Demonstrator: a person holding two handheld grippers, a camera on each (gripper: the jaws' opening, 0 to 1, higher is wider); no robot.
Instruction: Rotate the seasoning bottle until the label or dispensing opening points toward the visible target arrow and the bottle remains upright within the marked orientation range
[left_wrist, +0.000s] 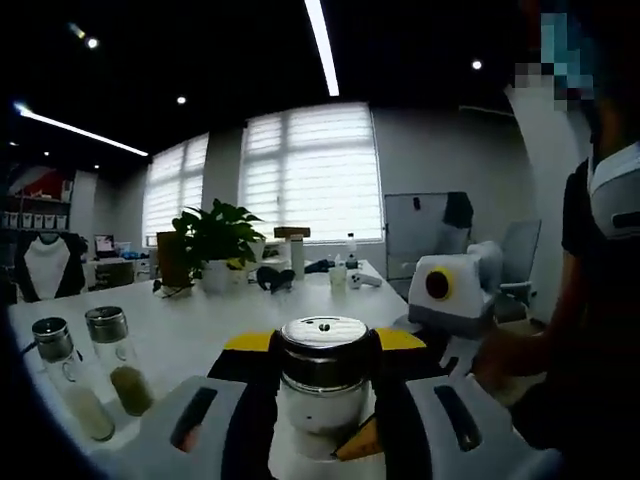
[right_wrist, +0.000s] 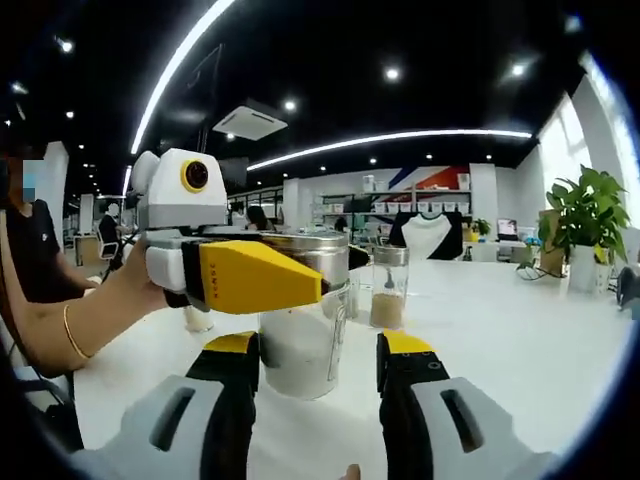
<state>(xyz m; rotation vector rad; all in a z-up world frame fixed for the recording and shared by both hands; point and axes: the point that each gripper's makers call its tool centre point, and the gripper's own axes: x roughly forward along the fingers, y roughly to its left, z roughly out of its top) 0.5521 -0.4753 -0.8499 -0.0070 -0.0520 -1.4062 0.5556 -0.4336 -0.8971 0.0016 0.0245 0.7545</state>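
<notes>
The seasoning bottle (left_wrist: 322, 385) is a clear jar of white powder with a steel lid, and it stands upright on the white table (left_wrist: 200, 335). My left gripper (left_wrist: 325, 342) is shut on it just under the lid, with a yellow-tipped jaw on each side. In the right gripper view the same bottle (right_wrist: 300, 350) stands between the jaws of my right gripper (right_wrist: 318, 350). That gripper is open, with a small gap at its right pad. The left gripper's yellow jaw (right_wrist: 260, 275) crosses the bottle's upper part from the left. I cannot make out any label.
Two more glass seasoning jars (left_wrist: 65, 375) (left_wrist: 120, 360) stand at the table's left; one jar (right_wrist: 388, 285) shows behind the bottle. A potted plant (left_wrist: 215, 240) is further back. A person's forearm (right_wrist: 90, 320) holds the left gripper, and the right gripper's white housing (left_wrist: 455, 290) sits close by on the right.
</notes>
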